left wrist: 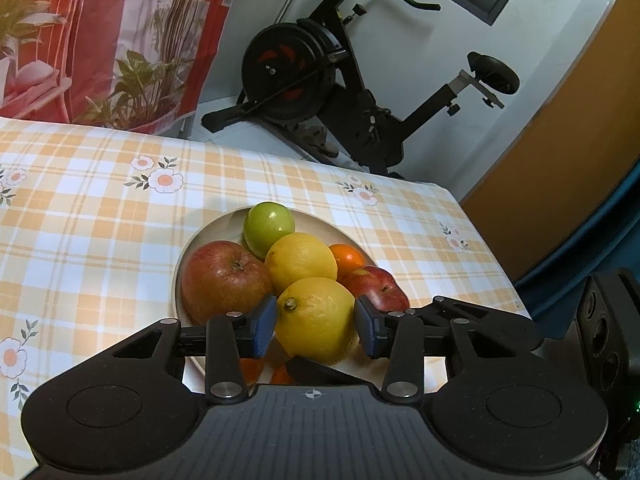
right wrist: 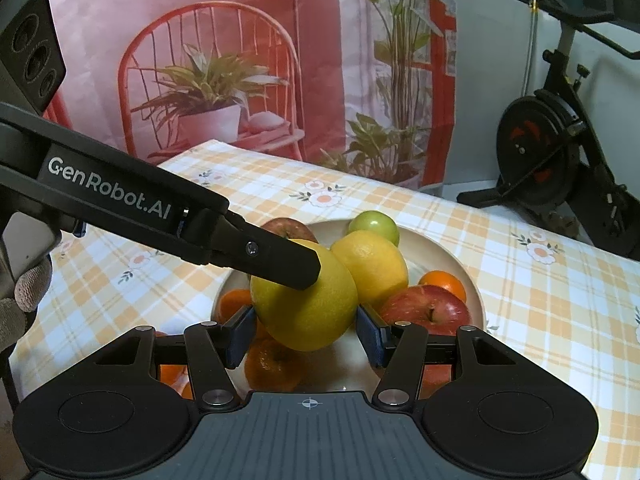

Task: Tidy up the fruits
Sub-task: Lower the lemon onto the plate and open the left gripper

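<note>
A: What sits on the checked tablecloth?
B: A cream plate near the table's right edge, piled with apples, oranges, a green fruit and two lemons.
A: And the tongs?
B: The left gripper clamps the near lemon, both blue pads touching it. The right gripper brackets that same lemon; its contact I cannot tell.

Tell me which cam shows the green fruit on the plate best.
Left wrist view: the green fruit sits at the far edge of the plate, nearly whole, only its lower part covered by the lemon and the apple in front. Right wrist view shows it smaller, its lower half behind a lemon.
</note>
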A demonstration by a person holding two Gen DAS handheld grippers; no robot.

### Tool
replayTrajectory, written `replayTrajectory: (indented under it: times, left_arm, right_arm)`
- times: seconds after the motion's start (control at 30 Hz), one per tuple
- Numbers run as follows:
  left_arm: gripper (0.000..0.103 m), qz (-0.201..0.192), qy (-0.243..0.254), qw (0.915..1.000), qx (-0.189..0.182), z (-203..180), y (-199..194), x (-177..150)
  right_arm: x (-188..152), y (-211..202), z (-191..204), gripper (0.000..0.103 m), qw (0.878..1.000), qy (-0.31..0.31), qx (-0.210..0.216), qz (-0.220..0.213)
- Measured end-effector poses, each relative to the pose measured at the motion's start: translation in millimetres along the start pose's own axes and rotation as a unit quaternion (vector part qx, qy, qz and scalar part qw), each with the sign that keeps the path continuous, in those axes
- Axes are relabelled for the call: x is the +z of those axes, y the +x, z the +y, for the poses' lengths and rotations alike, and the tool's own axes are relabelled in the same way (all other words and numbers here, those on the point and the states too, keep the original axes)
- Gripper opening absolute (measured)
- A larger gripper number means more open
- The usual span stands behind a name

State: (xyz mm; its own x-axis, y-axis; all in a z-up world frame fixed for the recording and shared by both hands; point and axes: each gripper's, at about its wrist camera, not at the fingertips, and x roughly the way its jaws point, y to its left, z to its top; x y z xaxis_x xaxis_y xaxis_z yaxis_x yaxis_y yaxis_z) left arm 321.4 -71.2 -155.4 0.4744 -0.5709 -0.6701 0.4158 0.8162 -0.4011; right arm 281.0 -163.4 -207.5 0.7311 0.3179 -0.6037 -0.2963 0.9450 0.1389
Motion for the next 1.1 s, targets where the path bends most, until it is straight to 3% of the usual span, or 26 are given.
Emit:
replayTrajectory:
  times: [0.57,1.1]
  left_arm:
    - [0.042,-0.014,-0.011,0.9997,0.019,2.5,-9.9,3.3]
    - [0.042,-0.064,0.015,0.9942,0.086,4.4,-56.1,-12.9]
  right_arm:
    - [-3.4,-5.6,-4.2,0.050,1.000,0.012,-0.012,-0.003]
    - [-44.5,-61.4,-20.2,0.050,0.991,0.100,-0.042,-0.084]
